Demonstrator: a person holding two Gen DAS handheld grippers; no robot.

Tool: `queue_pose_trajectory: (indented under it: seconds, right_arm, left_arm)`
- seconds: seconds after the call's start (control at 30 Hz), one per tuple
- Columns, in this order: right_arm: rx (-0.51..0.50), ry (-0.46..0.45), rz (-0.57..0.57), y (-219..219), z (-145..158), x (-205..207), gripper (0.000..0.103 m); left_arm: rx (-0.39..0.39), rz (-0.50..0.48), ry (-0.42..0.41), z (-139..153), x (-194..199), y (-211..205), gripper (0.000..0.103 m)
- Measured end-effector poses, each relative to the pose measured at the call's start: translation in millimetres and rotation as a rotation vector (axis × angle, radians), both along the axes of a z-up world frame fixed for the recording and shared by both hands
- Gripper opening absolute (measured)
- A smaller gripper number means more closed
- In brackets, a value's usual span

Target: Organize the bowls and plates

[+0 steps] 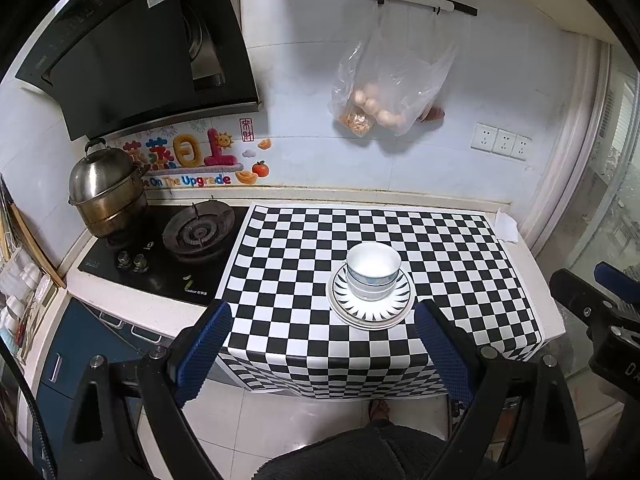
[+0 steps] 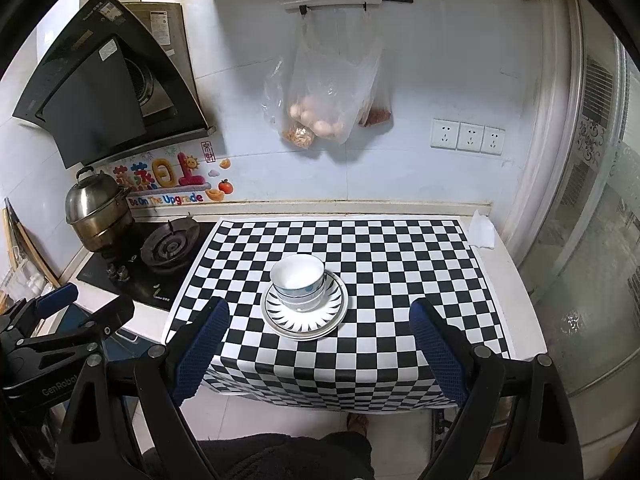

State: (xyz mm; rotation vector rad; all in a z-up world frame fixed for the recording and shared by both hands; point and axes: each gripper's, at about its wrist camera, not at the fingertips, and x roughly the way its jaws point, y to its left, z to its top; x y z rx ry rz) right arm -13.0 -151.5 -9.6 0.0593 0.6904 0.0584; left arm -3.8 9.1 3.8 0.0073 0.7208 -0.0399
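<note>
White bowls (image 1: 373, 270) with blue trim are nested and stand on stacked plates (image 1: 394, 307) with a black ray pattern, on the checkered mat (image 1: 288, 272). The same bowls (image 2: 298, 280) and plates (image 2: 326, 314) show in the right wrist view. My left gripper (image 1: 323, 354) is open and empty, held back near the counter's front edge, short of the stack. My right gripper (image 2: 319, 350) is open and empty, also back from the stack, which lies ahead and slightly left. Each gripper shows at the edge of the other's view: the right one (image 1: 600, 304), the left one (image 2: 76, 316).
A gas hob (image 1: 196, 234) with a steel steamer pot (image 1: 104, 192) lies left of the mat. A range hood (image 1: 132, 52) hangs above it. A plastic bag (image 1: 392, 80) of eggs hangs on the wall. Wall sockets (image 1: 502, 142) and a crumpled tissue (image 1: 507, 226) are at the right.
</note>
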Motion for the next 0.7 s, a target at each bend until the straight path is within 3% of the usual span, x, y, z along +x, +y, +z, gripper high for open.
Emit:
queue_pose_trajectory:
  seconds: [0.7]
  right_arm:
    - [0.0,-0.016,0.024,-6,9,-9,0.094]
  left_arm:
    - [0.003,-0.005,-0.006,6,-12,-9,0.094]
